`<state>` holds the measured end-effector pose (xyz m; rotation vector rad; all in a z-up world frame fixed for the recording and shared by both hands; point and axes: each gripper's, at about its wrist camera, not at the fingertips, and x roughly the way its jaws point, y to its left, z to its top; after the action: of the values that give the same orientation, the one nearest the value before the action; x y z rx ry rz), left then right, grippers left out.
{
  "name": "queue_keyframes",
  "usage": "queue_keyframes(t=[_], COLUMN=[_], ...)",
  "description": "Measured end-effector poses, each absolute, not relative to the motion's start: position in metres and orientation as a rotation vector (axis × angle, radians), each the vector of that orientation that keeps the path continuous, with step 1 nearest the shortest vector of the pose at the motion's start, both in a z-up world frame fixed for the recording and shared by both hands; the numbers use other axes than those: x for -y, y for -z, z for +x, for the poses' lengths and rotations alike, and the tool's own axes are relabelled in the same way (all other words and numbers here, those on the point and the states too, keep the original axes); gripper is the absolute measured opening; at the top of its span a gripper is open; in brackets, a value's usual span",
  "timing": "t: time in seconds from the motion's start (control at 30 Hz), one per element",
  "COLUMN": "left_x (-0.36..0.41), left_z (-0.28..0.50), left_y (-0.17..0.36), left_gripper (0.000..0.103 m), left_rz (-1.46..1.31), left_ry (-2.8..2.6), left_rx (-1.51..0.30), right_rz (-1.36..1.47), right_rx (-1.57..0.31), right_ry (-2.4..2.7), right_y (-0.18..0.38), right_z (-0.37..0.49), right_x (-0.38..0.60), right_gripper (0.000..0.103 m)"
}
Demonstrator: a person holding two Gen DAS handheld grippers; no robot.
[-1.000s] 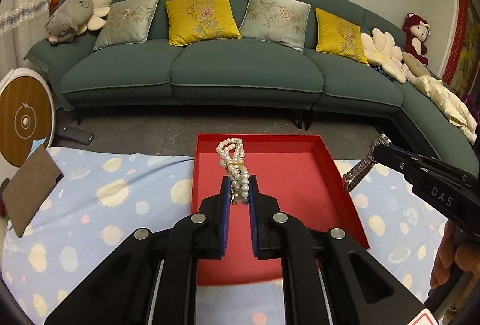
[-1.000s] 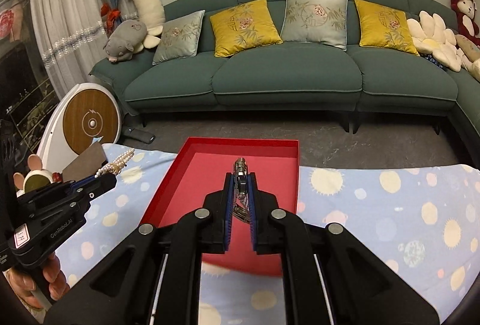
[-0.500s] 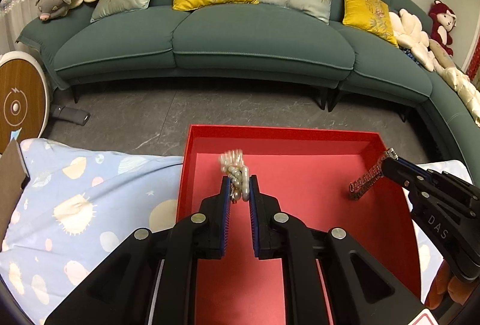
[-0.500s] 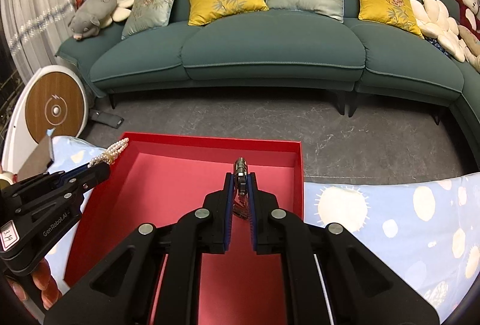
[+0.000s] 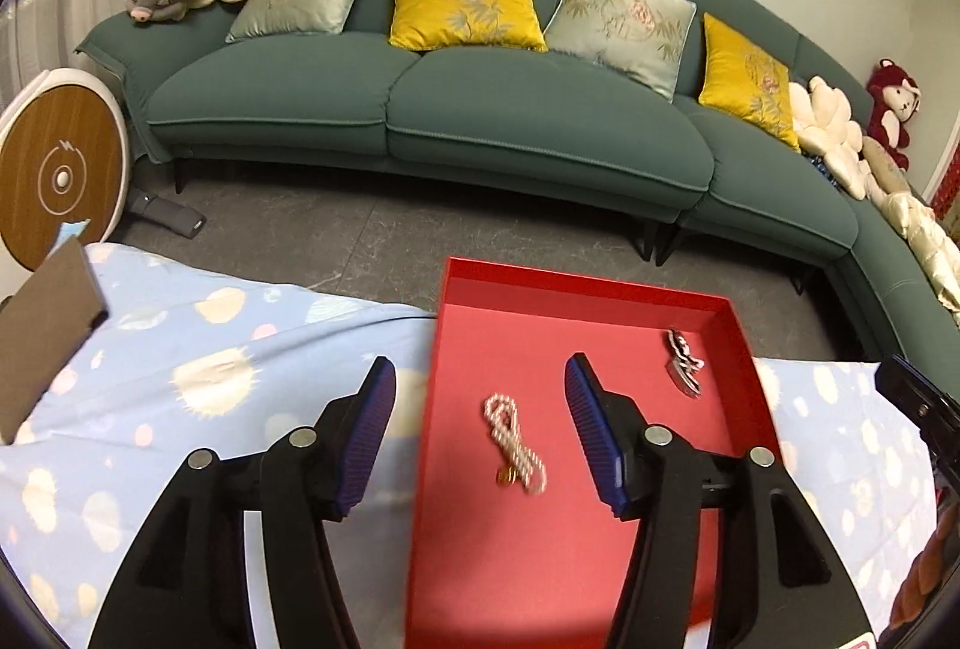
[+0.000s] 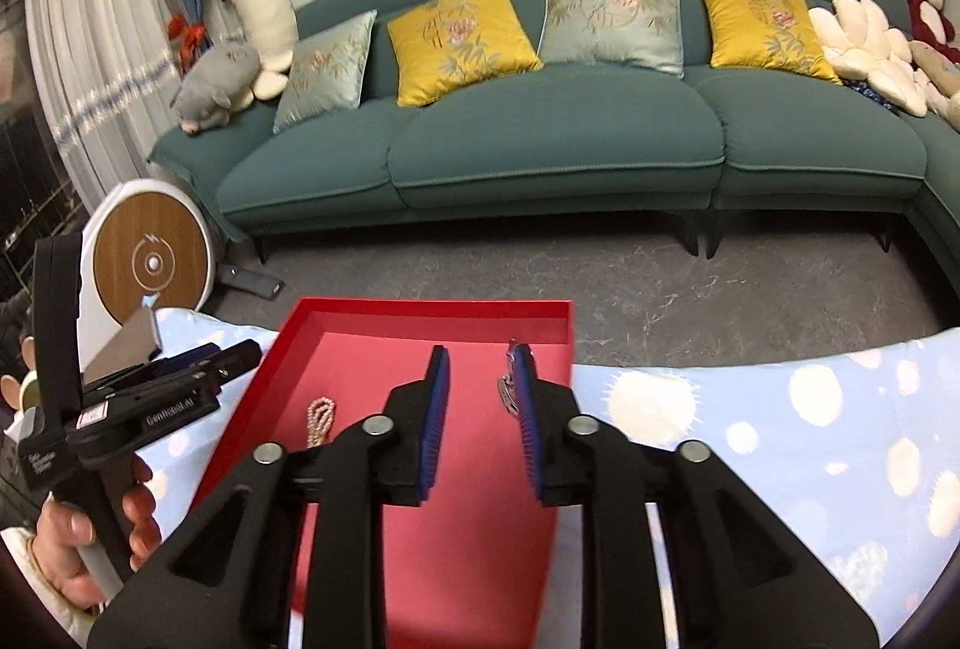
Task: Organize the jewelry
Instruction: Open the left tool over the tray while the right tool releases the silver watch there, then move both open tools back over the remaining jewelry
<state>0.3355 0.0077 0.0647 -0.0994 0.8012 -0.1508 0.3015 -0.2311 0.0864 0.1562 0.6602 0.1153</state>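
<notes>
A red tray (image 5: 738, 325) (image 6: 288, 337) sits on a blue spotted cloth. A pearl necklace (image 5: 515, 445) lies loose in it, left of the middle; it also shows in the right wrist view (image 6: 320, 418). A metal watch (image 5: 684, 367) lies near the tray's far right corner and shows beside my right finger in the right wrist view (image 6: 509, 384). My left gripper (image 5: 480, 409) is open and empty above the pearls. My right gripper (image 6: 483, 391) is open and empty above the tray's right part.
A teal sofa (image 5: 480, 109) with cushions and plush toys stands beyond a grey floor. A round white-and-wood device (image 5: 54, 175) stands at the left. A brown card (image 5: 42, 325) lies on the cloth at the left. The left gripper's body and the hand holding it (image 6: 120, 409) show left of the tray.
Both grippers have opened. The pearl necklace dropped from the left gripper and the watch from the right into the red tray. Both grippers have pulled back and up.
</notes>
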Motion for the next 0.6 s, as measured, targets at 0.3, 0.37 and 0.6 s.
queue_keyframes(t=[0.3, 0.37, 0.6], left_x=[-0.031, -0.033, -0.043], left_z=[0.213, 0.185, 0.113], left_y=[-0.092, -0.089, -0.059], left_gripper=[0.063, 0.063, 0.068], left_rz=[0.002, 0.023, -0.062], left_ry=[0.104, 0.103, 0.132], left_rx=[-0.759, -0.765, -0.837], right_rz=[0.072, 0.043, 0.095], right_rx=[-0.665, -0.666, -0.718], right_ry=[-0.075, -0.069, -0.093], right_y=[-0.115, -0.112, -0.078], right_z=[0.162, 0.131, 0.054], right_x=[0.228, 0.222, 0.213], right_gripper=[0.035, 0.035, 0.045])
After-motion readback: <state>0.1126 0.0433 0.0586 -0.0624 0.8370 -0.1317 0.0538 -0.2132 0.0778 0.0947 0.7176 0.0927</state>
